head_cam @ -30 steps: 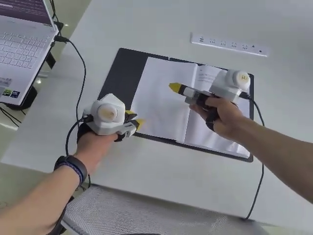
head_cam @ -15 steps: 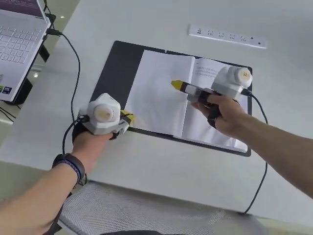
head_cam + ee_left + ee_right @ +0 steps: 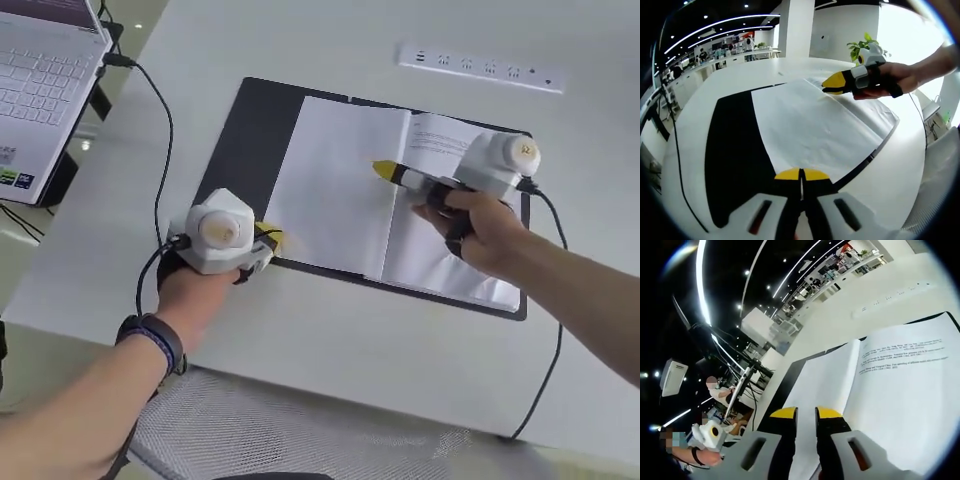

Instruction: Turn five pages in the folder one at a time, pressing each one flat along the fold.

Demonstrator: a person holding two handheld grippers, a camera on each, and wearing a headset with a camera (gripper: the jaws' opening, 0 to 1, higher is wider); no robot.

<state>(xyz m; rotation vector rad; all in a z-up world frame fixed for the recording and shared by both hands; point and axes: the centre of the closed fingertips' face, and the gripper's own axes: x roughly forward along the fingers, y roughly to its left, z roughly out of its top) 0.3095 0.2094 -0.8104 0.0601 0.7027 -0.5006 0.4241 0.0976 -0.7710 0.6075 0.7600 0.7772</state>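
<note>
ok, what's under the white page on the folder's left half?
The folder's black inside cover lies under the white page, showing past its left edge. Any sheets between them are hidden by the page.

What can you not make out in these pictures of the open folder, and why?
Printed text on the right page: too small and blurred, right gripper view.
Middle of that page: covered by the hand holding the right gripper, head view.
Laptop: cut off by the left and top edges, head view.
Left gripper: whether its tips touch the folder, left gripper view, angle too flat.
</note>
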